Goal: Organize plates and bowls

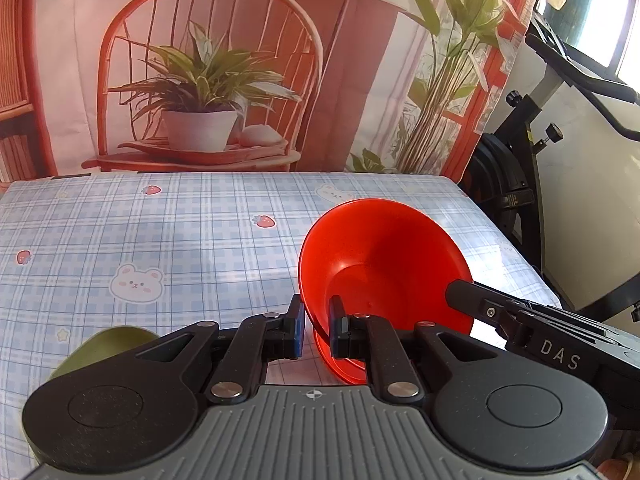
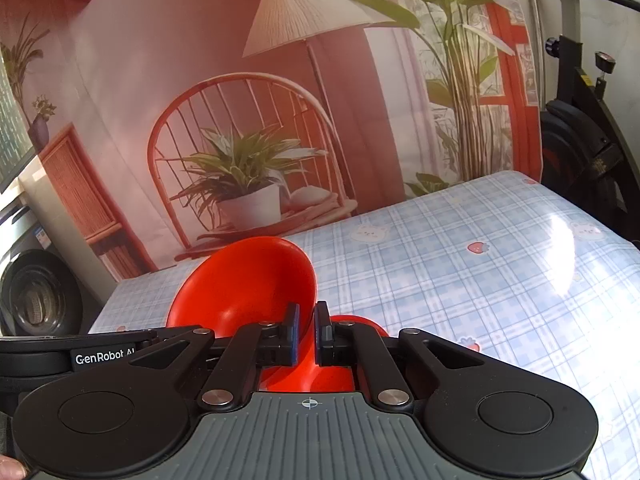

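A red bowl [image 1: 384,256] hangs tilted above the checked tablecloth [image 1: 160,240], held from two sides. My left gripper [image 1: 316,320] is shut on its near left rim, one pad inside and one outside. My right gripper [image 1: 460,292] reaches in from the right and meets the bowl's right rim. In the right wrist view the red bowl [image 2: 244,280] opens to the left, and my right gripper [image 2: 306,328] is shut on its rim. More red shows below and to the right of the fingers; I cannot tell if it is a second dish. The left gripper's body [image 2: 80,356] lies at the left.
An olive-green dish [image 1: 100,352] lies on the cloth at the lower left, half hidden by my left gripper. A printed backdrop [image 1: 200,80] hangs behind the table. An exercise bike [image 1: 520,160] stands past the table's right edge, a washing machine [image 2: 36,292] past its left.
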Demonstrator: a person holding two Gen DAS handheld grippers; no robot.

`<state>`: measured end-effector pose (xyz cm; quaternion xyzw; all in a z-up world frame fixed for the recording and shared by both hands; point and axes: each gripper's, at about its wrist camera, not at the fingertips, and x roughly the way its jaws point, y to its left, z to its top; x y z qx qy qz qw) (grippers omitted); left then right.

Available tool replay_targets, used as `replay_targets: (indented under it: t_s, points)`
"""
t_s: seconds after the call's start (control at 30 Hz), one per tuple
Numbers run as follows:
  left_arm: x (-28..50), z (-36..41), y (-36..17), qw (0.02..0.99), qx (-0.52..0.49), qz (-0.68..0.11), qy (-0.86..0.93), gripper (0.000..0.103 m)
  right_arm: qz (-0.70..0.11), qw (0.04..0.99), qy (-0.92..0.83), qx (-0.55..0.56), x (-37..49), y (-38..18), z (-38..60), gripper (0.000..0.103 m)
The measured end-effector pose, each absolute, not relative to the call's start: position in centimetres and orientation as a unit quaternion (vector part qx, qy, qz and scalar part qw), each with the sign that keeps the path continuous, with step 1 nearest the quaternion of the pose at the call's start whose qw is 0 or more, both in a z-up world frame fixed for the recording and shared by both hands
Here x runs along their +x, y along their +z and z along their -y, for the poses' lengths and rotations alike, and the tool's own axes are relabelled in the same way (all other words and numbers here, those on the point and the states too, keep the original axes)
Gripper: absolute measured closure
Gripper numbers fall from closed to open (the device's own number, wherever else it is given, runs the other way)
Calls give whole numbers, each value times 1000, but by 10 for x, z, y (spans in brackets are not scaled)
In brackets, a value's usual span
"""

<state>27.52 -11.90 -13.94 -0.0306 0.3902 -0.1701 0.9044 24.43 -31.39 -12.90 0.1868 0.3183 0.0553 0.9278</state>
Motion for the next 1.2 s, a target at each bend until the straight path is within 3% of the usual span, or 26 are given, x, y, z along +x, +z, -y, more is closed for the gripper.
replay_targets:
  t_s: [1.2]
  points:
    - [301,166,-191,880,30,-441,-173,90,-340,909,39,239,252,-206,348,97]
